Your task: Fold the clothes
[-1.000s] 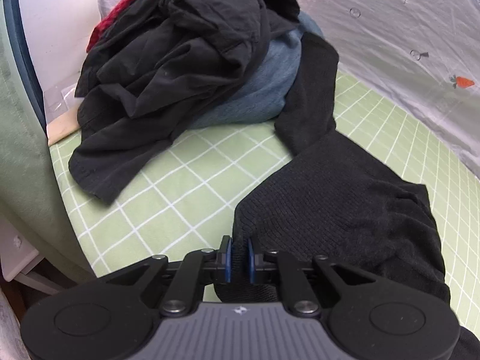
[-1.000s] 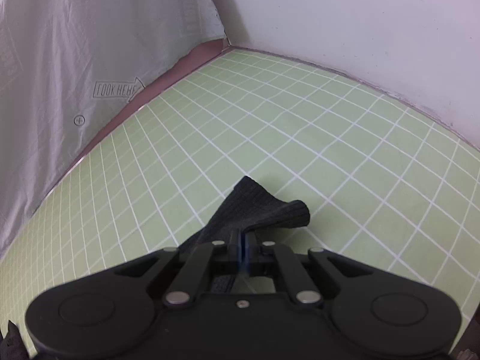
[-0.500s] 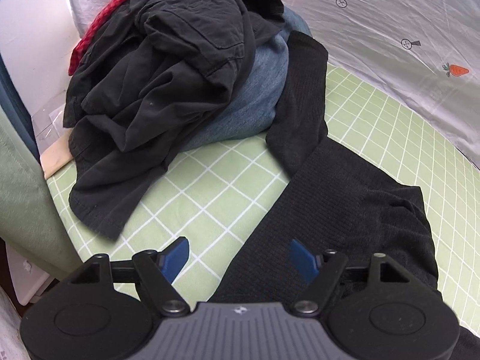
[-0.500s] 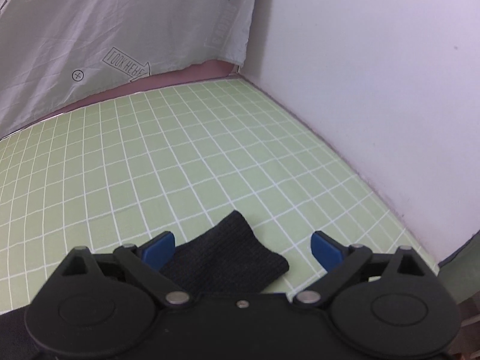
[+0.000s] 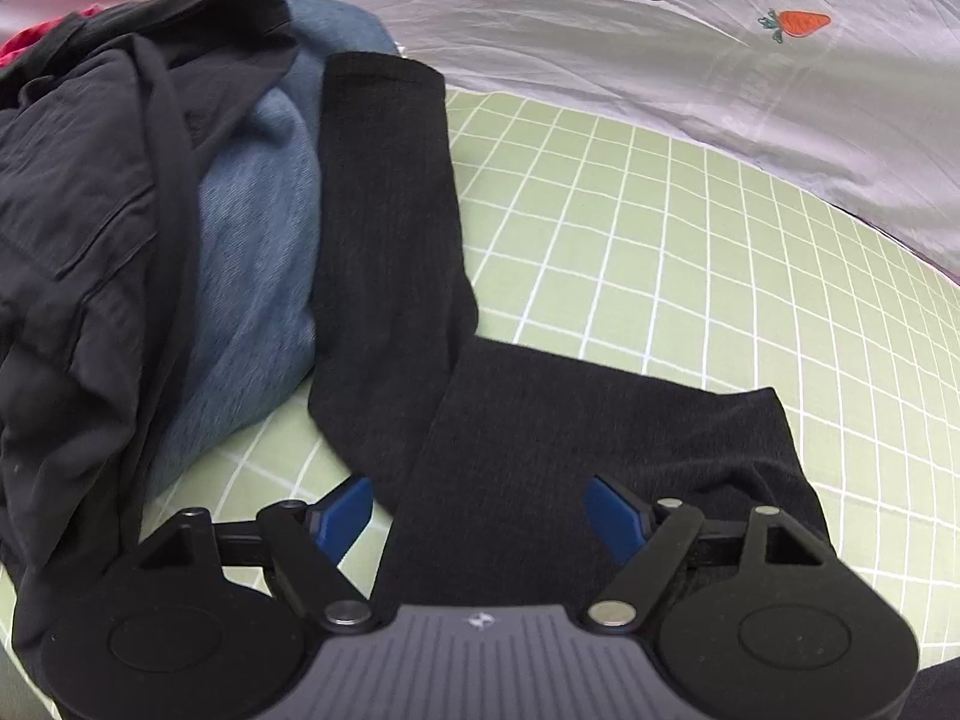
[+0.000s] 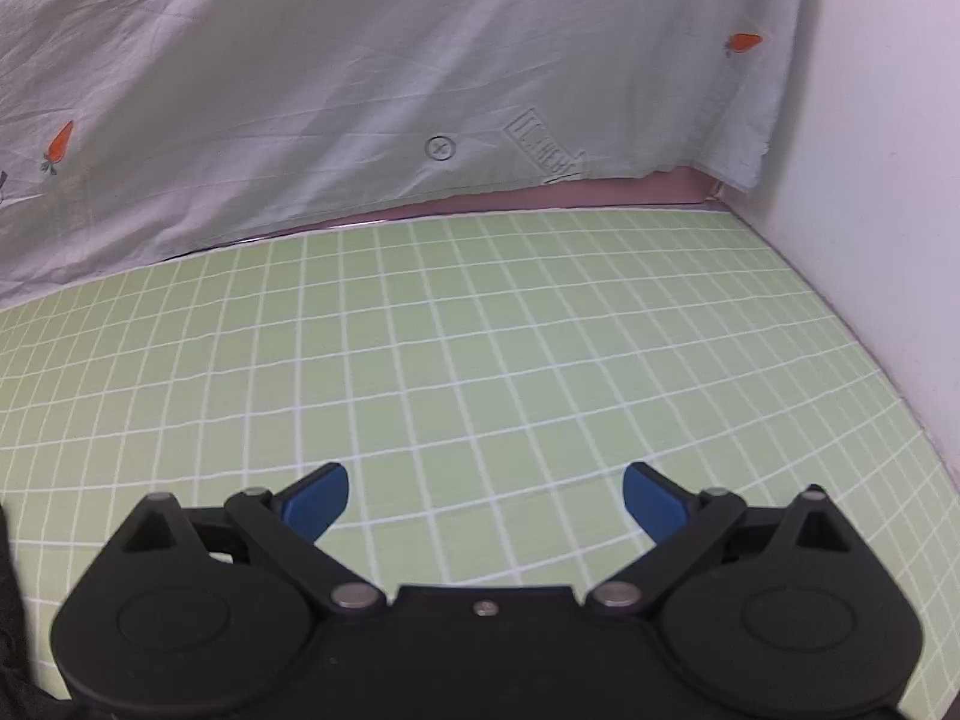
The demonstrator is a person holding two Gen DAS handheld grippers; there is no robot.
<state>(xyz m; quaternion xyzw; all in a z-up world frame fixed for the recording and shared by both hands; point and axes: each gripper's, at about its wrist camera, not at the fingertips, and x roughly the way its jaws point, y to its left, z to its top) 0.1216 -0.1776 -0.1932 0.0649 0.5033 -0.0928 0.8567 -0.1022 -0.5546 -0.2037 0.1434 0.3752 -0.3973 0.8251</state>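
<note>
A black knit sweater (image 5: 570, 438) lies flat on the green checked sheet (image 5: 690, 252), one sleeve (image 5: 384, 192) stretching back against a clothes pile. My left gripper (image 5: 483, 507) is open and empty, hovering just above the sweater's body. My right gripper (image 6: 483, 495) is open and empty over bare green sheet (image 6: 480, 330). A sliver of black fabric (image 6: 9, 612) shows at the left edge of the right wrist view.
A pile of clothes stands at the left: black garments (image 5: 90, 192), blue jeans (image 5: 252, 228) and a bit of red fabric (image 5: 18, 45). A white carrot-print cloth (image 5: 660, 30) hangs behind the bed, also in the right view (image 6: 360, 90). A white wall (image 6: 888, 150) bounds the right side.
Both grippers have opened and let go of the sweater. The left has moved forward over the sweater toward the sleeve. The right has swung away, so the sweater cuff has left its view.
</note>
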